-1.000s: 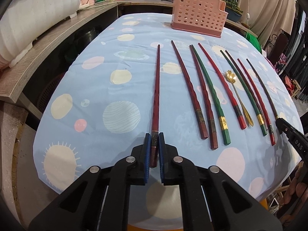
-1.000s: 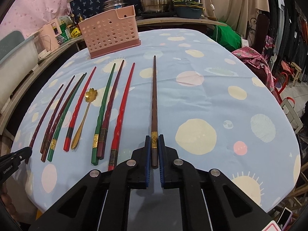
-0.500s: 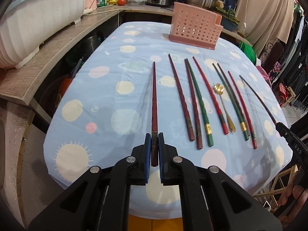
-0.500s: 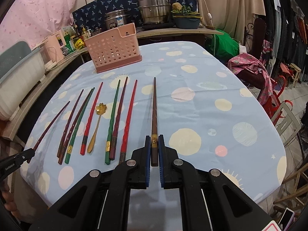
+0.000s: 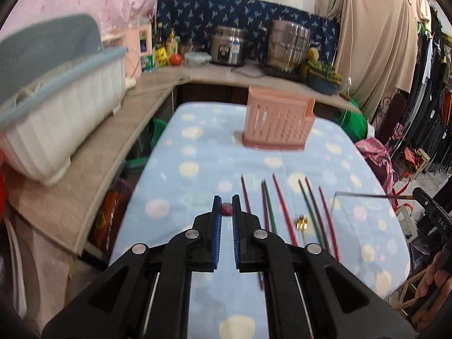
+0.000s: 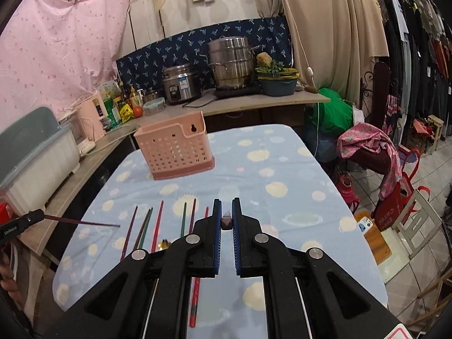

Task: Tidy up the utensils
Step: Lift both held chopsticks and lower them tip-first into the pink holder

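My left gripper (image 5: 226,200) is shut on a dark red chopstick (image 5: 226,209), held up off the table and seen end-on. In the right wrist view my right gripper (image 6: 226,203) is shut on a brown chopstick (image 6: 226,221), also lifted and end-on. Each gripper shows at the edge of the other's view, its chopstick (image 5: 367,195) (image 6: 82,221) sticking out level. Several red, green and brown chopsticks (image 5: 284,209) and a gold spoon (image 5: 301,223) lie side by side on the spotted blue tablecloth (image 5: 197,169). An empty pink perforated basket (image 5: 278,123) (image 6: 175,148) stands at the table's far end.
A wooden counter (image 5: 93,152) runs along the left and back, bearing a white bin (image 5: 56,118), a rice cooker (image 6: 180,84), steel pots (image 6: 230,62) and bottles. A chair draped with pink cloth (image 6: 373,147) stands right of the table.
Both grippers have risen well above the table, each lifting its chopstick off the cloth. The held chopsticks, once seen lengthwise, now appear end-on, and the row on the table looks smaller.
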The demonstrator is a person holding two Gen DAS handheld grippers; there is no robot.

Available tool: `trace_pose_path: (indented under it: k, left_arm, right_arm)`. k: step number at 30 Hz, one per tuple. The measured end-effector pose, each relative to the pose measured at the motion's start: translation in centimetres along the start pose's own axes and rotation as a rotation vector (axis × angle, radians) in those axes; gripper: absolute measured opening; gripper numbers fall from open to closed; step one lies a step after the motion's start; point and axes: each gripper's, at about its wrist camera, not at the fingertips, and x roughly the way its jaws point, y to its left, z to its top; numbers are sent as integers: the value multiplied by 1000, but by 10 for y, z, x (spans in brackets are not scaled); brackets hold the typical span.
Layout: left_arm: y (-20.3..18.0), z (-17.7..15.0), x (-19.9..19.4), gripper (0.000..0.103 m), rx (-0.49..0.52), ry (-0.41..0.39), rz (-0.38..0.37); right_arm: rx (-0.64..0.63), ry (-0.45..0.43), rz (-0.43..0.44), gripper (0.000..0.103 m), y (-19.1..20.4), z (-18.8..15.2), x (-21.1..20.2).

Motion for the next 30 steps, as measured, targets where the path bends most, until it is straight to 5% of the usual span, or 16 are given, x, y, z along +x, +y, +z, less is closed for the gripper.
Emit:
trace_pose_path:
  k: [12, 30]
  left_arm:
    - [-8, 93, 21, 7, 26, -97, -2]
    - [-56, 259, 49, 7, 46, -346, -57]
  right_arm:
    - [-24, -42, 56, 7, 1, 82, 38]
    - [-63, -258, 150, 7, 64, 246, 103]
